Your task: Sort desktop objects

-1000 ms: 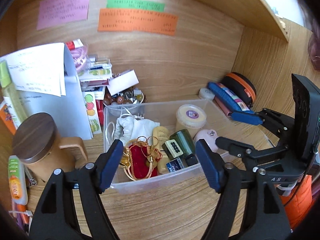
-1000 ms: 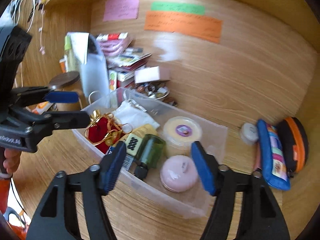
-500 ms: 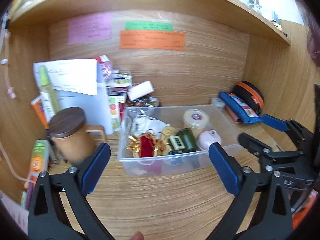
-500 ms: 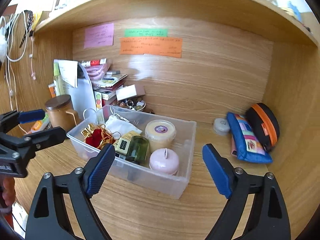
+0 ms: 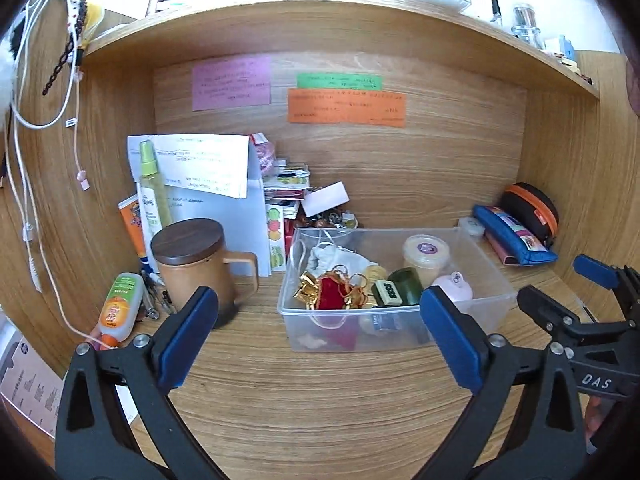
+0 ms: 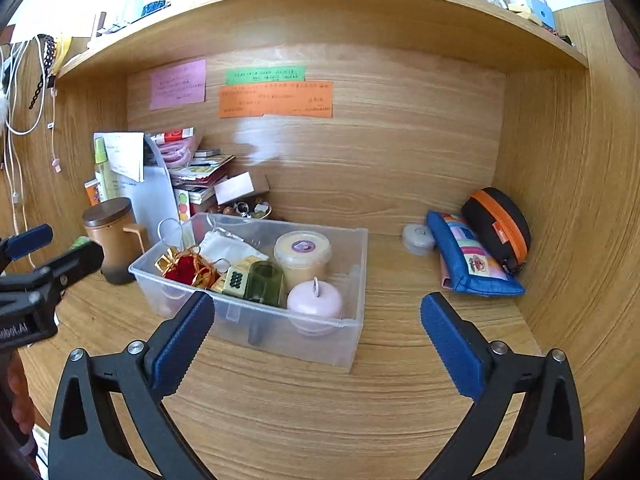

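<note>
Both tools hang back from the clear plastic bin (image 5: 394,320), which sits on the wooden surface (image 5: 320,400) of the desk alcove. The left gripper (image 5: 316,336) has its fingers spread wide and holds nothing; the right gripper (image 6: 316,340) is likewise wide open and empty. Judging by this, the sorting is between picks, or close to done: the bin is already well stocked, and neither tool is committed to anything.

Inside the bin, from its left end: a white cloth pouch (image 5: 336,258), a red and gold ornament (image 5: 332,294), a mahjong tile (image 5: 387,292), a dark green jar (image 6: 264,282), a cream tub with a purple label (image 6: 302,254), and a pink round candle (image 6: 315,300) in the near right corner.

Loose things lie outside it. To the right of the bin are a small white round container (image 6: 418,236), a blue pencil pouch (image 6: 470,262) and a black case with an orange zip (image 6: 498,224). To the left of the bin stands a brown lidded mug (image 5: 196,264), with an orange-labelled bottle (image 5: 120,308) beyond it.

A likely next move is the right gripper reaching for the small white container, the nearest loose item on its side; that would call for a low approach and the fingers narrowed to suit its squat shape.
</note>
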{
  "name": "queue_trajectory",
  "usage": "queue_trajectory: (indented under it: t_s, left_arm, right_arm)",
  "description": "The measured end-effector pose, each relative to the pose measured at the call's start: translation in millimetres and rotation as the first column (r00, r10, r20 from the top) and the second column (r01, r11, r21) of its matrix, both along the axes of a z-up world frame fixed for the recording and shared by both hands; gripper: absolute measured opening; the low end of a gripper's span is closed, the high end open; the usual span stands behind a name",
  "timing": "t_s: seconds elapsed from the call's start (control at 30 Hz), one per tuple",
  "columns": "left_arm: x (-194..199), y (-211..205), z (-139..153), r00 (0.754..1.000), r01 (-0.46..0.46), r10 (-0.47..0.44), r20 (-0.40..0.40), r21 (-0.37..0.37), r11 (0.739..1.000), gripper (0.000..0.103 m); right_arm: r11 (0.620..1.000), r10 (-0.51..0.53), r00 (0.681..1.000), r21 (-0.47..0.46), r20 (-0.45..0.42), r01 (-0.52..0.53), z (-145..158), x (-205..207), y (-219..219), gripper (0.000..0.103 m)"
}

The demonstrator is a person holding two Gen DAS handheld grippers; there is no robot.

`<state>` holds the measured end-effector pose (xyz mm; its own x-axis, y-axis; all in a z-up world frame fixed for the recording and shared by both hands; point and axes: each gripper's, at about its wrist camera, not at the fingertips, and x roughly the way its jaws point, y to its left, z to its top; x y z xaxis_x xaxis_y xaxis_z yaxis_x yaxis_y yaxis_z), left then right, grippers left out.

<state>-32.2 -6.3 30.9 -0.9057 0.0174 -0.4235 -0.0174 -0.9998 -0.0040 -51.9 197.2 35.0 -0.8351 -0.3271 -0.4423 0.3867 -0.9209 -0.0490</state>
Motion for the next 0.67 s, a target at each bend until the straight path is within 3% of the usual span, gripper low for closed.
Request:
queue_trajectory:
  t_s: [0.67]
  left_arm:
    - [-12.9, 18.6, -1.0, 0.998, 0.052, -0.053, -0.022, -0.033, 0.998, 0.102]
  right_arm:
    - [1.0, -0.011, 1.0, -0.005, 0.004, 0.011, 3.0, -12.8, -0.7, 0.103]
